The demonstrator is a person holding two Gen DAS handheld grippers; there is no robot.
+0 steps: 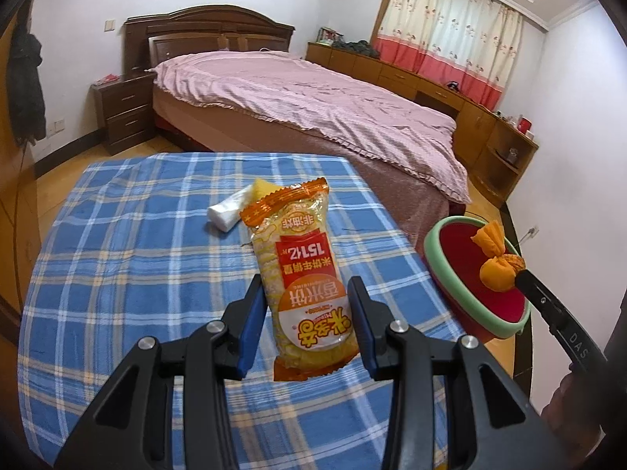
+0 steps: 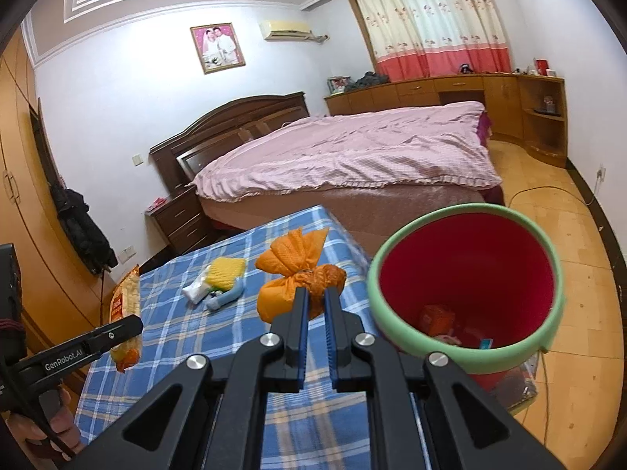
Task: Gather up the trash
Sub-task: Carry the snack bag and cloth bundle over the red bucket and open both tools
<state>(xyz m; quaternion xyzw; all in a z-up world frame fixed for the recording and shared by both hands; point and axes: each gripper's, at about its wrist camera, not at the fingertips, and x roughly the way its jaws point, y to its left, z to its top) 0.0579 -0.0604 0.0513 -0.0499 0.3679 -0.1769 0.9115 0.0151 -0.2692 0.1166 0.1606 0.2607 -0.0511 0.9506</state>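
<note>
My left gripper (image 1: pixel 305 288) is shut on an orange-and-yellow rice cracker packet (image 1: pixel 303 274), holding it above the blue plaid table (image 1: pixel 137 254). The same packet (image 2: pixel 125 309) shows at the left of the right wrist view. My right gripper (image 2: pixel 316 293) is shut on a tied orange bag (image 2: pixel 298 270), held beside the red bin with a green rim (image 2: pixel 462 209). In the left wrist view the orange bag (image 1: pixel 497 270) hangs in front of the bin's (image 1: pixel 441 270) mouth. Some rubbish (image 2: pixel 435 319) lies in the bin's bottom.
A white tissue pack (image 2: pixel 194 290), a yellow sponge (image 2: pixel 225 272) and a pale blue item (image 2: pixel 227 297) lie on the plaid cloth. Beyond the table stand a pink-covered bed (image 2: pixel 352 149) and a dark nightstand (image 1: pixel 125 113). A cable (image 2: pixel 544 192) runs across the wooden floor.
</note>
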